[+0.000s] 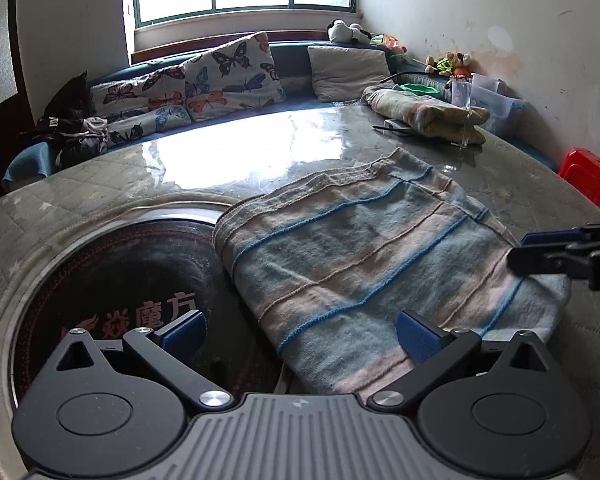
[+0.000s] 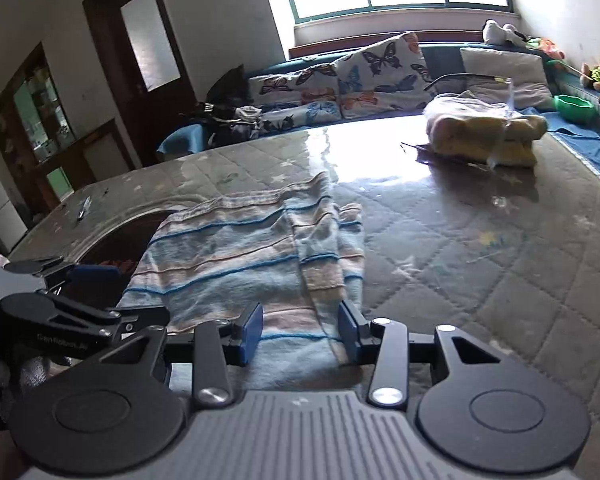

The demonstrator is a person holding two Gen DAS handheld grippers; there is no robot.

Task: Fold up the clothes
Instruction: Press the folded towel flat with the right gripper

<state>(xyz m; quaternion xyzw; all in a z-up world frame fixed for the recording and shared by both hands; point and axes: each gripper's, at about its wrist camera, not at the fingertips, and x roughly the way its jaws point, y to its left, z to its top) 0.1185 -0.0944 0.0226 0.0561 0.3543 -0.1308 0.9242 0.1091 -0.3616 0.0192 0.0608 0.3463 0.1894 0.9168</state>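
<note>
A striped blue, pink and beige towel (image 1: 360, 256) lies flat on the quilted table cover (image 1: 260, 152), its left part draped over a round dark stove inset (image 1: 120, 272). My left gripper (image 1: 300, 334) is wide open at the towel's near edge, its right pad resting over the cloth. My right gripper (image 1: 524, 250) comes in from the right at the towel's far corner. In the right wrist view the towel (image 2: 228, 256) has one side folded over itself. There my right gripper (image 2: 300, 332) stands partly open above the near hem, not pinching it. The left gripper (image 2: 116, 292) shows at the left.
A folded yellowish blanket pile (image 1: 428, 114) (image 2: 484, 128) sits at the table's far right beside a clear plastic box (image 1: 496, 100). Butterfly cushions (image 1: 228, 76) line the bench under the window. A red stool (image 1: 588, 176) stands at the right. A pen (image 2: 85, 206) lies far left.
</note>
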